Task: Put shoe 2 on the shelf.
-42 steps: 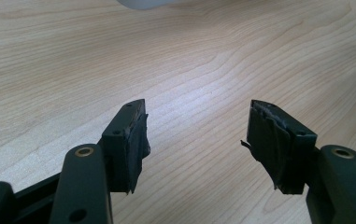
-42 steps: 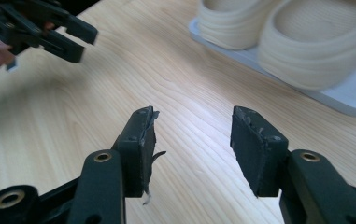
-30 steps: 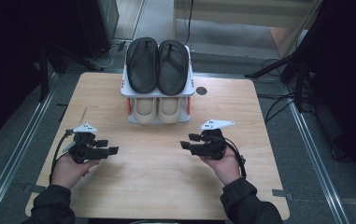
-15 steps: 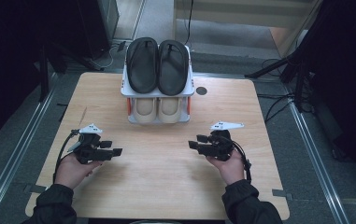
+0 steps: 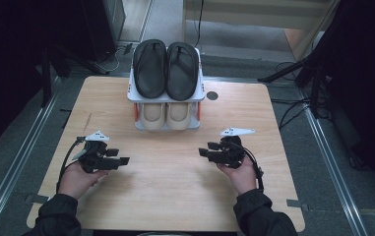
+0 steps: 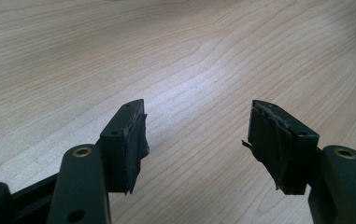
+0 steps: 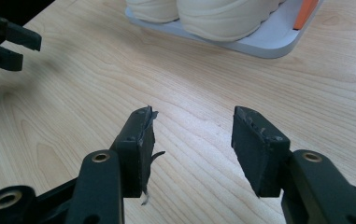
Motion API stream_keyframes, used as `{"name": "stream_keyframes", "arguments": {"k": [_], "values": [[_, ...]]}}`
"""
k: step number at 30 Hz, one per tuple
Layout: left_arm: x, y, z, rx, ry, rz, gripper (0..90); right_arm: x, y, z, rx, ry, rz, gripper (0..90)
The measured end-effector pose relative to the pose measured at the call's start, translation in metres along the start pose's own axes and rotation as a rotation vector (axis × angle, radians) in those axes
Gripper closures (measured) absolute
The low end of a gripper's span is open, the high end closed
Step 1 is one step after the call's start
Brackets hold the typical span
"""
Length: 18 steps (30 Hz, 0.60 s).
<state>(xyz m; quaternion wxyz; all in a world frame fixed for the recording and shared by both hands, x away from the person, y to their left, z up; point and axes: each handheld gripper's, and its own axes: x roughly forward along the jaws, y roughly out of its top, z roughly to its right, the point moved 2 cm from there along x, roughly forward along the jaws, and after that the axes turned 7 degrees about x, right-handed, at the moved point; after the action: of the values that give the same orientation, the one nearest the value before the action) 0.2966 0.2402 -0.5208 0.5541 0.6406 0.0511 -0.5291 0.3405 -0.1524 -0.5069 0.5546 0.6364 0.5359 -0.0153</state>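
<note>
High view: shoe rack [image 5: 132,96] holds black sandals [image 5: 166,69] above cream shoes [image 5: 165,115] (both grippers [image 5: 124,161] [image 5: 202,152] gape empty).

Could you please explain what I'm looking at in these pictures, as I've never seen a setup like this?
A person sits at a wooden table and holds a hand tool with a two-jaw claw in each hand: the left claw and the right claw. The high view looks down from above. The other two pictures come from small cameras riding on the claws, looking along the black jaws of the left claw and the right claw. At the table's far side stands a small white shoe rack with black sandals on top and cream shoes below. Both claws are open, over bare wood, holding nothing.
</note>
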Motion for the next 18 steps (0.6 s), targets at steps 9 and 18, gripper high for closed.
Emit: {"name": "stream_keyframes", "arguments": {"k": [9,18], "values": [[0.0007,-0.0003,0.0002,0.001,-0.003,-0.008,37.2,0.0009,0.0,-0.0004,-0.005,0.001,-0.008,49.3],[0.0029,-0.0006,0.0011,0.004,-0.005,-0.02,36.6,0.0019,-0.0005,-0.0009,-0.013,0.002,-0.018,48.8]]}}
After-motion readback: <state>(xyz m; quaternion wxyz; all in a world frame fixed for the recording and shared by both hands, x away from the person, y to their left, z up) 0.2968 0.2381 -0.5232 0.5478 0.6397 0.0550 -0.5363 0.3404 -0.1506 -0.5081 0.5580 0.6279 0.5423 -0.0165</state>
